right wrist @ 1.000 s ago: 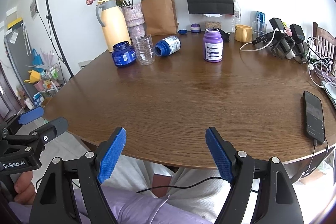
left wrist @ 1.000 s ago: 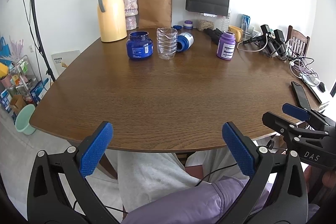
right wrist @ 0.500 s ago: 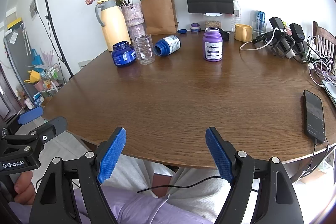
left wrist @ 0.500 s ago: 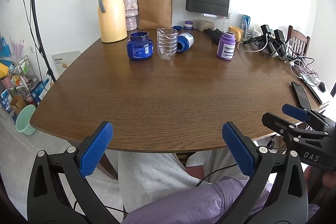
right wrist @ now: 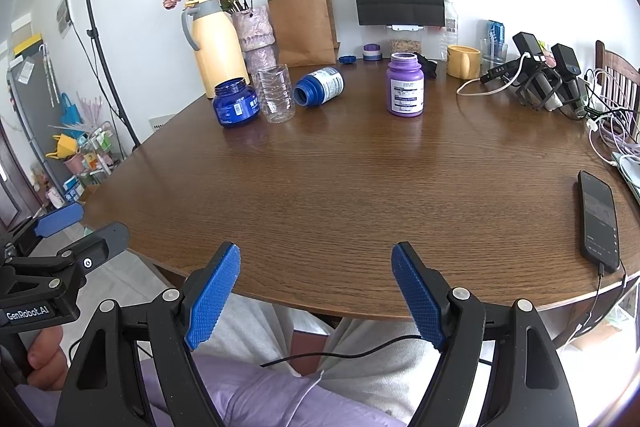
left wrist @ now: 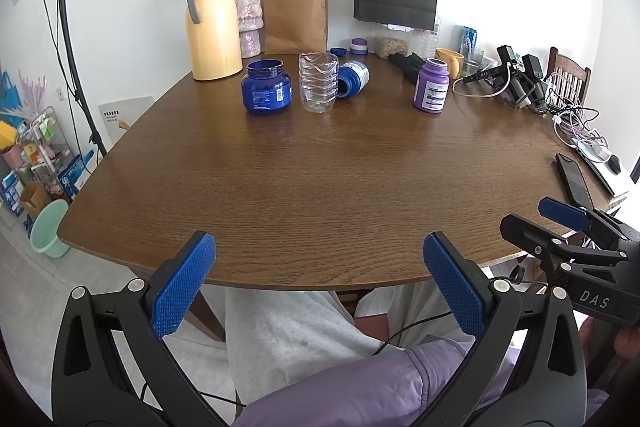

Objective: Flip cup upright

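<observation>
Clear plastic makes the cup [left wrist: 318, 83] hard to read: its ribbed wall shows, but which end is up cannot be told for sure from either view. It stands on the far part of the wooden table [left wrist: 320, 179], between a blue jar [left wrist: 266, 87] just to its left and a blue bottle [left wrist: 353, 79] lying on its side to its right. A purple bottle [right wrist: 405, 84] stands further right of the cup. Both grippers' lower parts are cut off by the frame edge. The left gripper [left wrist: 319, 285] and right gripper [right wrist: 316, 293] hang at the table's near edge, well apart from the cup, both spread wide and holding nothing.
</observation>
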The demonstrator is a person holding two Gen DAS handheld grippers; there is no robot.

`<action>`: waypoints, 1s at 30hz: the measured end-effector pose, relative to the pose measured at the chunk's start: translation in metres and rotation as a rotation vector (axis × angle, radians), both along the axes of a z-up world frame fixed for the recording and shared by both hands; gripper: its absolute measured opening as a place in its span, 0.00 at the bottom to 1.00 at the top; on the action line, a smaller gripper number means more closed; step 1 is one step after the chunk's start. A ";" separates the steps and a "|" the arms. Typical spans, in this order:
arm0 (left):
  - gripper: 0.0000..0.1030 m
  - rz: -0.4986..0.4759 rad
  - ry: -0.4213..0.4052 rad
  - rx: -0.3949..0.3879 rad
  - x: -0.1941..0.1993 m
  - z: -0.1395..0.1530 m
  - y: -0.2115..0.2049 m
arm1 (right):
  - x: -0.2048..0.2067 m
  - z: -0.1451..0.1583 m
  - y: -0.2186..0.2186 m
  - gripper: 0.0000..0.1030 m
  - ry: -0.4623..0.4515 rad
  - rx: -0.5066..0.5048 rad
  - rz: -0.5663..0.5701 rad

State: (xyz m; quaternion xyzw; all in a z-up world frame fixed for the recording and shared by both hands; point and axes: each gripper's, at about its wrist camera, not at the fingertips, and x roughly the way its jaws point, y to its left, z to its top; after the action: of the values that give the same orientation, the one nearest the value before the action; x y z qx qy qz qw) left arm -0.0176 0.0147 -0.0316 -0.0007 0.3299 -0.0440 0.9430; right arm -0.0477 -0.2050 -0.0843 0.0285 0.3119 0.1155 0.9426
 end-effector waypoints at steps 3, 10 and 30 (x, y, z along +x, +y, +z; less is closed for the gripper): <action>1.00 0.000 0.000 0.000 0.000 0.000 0.000 | 0.000 0.000 0.000 0.79 0.002 0.000 -0.001; 1.00 -0.003 0.002 0.001 0.000 -0.001 0.000 | 0.000 0.000 0.000 0.79 -0.002 -0.003 -0.001; 1.00 -0.010 0.003 0.005 0.000 -0.001 -0.005 | 0.000 0.001 -0.002 0.79 0.001 -0.002 -0.005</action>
State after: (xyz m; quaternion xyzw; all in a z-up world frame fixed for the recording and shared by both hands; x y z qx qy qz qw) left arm -0.0180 0.0102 -0.0328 0.0035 0.3317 -0.0478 0.9422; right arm -0.0481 -0.2071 -0.0831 0.0285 0.3123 0.1129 0.9428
